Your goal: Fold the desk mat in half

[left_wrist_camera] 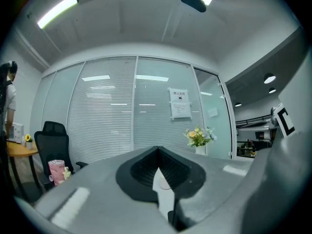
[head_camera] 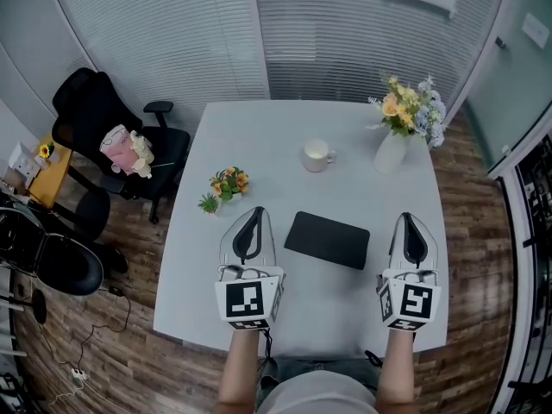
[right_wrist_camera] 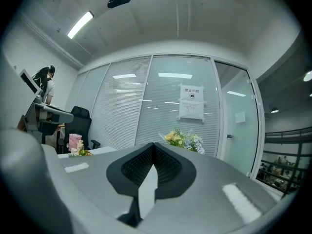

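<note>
A black desk mat [head_camera: 328, 240] lies flat on the white table [head_camera: 259, 128], a little right of centre and slightly skewed. My left gripper [head_camera: 251, 222] rests just left of the mat, pointing away from me; its jaws meet at the tips with nothing in them. To the right of the mat is my right gripper [head_camera: 413, 229], about a hand's width clear of the mat's right edge, also shut and empty. The left gripper view shows the left gripper [left_wrist_camera: 158, 150] aimed level across the room. So does the right gripper view for the right gripper [right_wrist_camera: 153, 146]. The mat is not visible in either.
A white cup [head_camera: 316, 154] and a white vase of flowers [head_camera: 392, 149] stand at the far side of the table. A small flower pot [head_camera: 228, 182] and a green sprig [head_camera: 208, 203] sit at the left. A black office chair [head_camera: 103, 136] stands beside the table.
</note>
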`<state>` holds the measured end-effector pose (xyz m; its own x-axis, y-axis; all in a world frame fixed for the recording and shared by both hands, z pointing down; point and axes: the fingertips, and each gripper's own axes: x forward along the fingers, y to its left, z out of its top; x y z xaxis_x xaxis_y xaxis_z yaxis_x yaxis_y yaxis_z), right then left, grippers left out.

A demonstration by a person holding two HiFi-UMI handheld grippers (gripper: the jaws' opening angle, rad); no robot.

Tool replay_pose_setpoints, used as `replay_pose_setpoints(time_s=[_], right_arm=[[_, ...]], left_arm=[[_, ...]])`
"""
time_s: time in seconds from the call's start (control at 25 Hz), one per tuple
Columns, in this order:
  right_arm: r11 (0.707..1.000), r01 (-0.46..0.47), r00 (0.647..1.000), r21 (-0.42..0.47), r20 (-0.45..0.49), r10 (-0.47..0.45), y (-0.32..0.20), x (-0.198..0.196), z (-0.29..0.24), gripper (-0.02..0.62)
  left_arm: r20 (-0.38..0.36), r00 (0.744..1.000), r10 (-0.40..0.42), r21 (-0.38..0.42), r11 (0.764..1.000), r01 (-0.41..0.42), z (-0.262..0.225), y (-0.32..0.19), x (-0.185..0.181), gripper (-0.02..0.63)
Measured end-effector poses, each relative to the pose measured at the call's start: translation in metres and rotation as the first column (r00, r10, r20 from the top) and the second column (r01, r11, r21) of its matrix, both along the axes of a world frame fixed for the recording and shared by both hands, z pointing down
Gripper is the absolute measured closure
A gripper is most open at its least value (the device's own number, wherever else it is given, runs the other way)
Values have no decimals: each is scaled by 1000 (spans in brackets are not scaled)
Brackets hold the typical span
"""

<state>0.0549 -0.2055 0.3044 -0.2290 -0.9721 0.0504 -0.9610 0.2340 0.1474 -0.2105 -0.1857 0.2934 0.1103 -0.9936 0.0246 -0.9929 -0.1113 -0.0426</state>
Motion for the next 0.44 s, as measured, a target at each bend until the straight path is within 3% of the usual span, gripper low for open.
replay_pose_setpoints(time_s=[0.44], right_arm=[[1000,-5,1000,-6,9,5,2,1,-1,572]], left_arm=[[3,1000,-5,4,1000,5,-4,2,-1,606]])
